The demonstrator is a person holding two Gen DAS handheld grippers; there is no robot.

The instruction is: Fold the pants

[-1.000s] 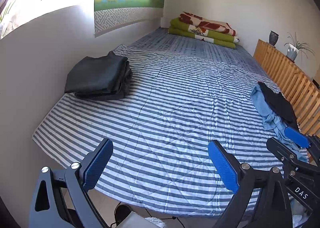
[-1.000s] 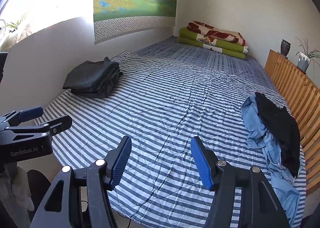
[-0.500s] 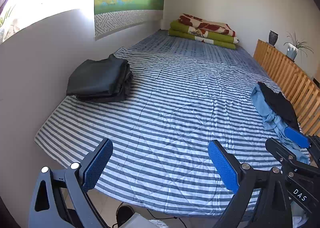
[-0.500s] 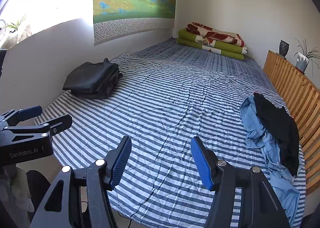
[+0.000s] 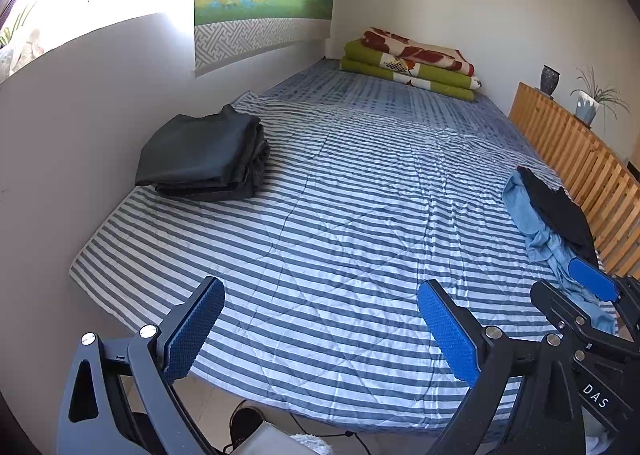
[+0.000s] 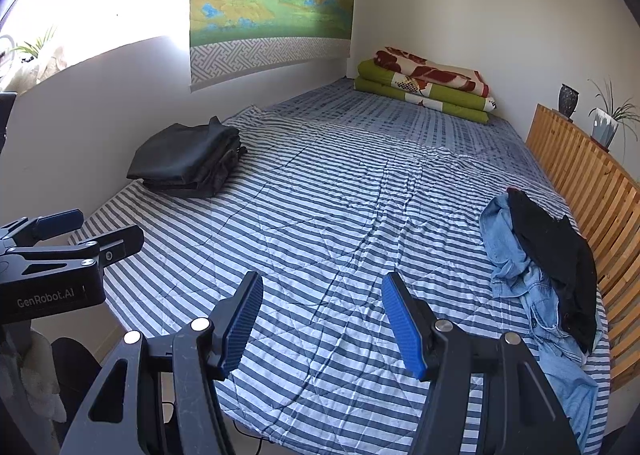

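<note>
A crumpled pile of light blue jeans point(image 6: 516, 255) with a black garment point(image 6: 560, 251) on top lies at the bed's right side, also seen as the jeans point(image 5: 532, 223) in the left wrist view. A folded stack of dark pants point(image 5: 204, 159) point(image 6: 188, 159) rests at the left by the wall. My left gripper point(image 5: 320, 319) hangs open over the bed's near edge, nothing between its blue pads. My right gripper point(image 6: 320, 319) is open too and holds nothing. Each shows in the other's view: right gripper point(image 5: 592, 287), left gripper point(image 6: 60, 239).
The striped quilt point(image 6: 340, 215) covers the whole bed. A wooden slatted rail point(image 6: 592, 191) runs along the right side. Folded green and red blankets point(image 6: 428, 87) lie at the far end. A white wall point(image 5: 80, 127) bounds the left. A vase point(image 6: 568, 97) and a plant point(image 6: 604, 123) stand behind the rail.
</note>
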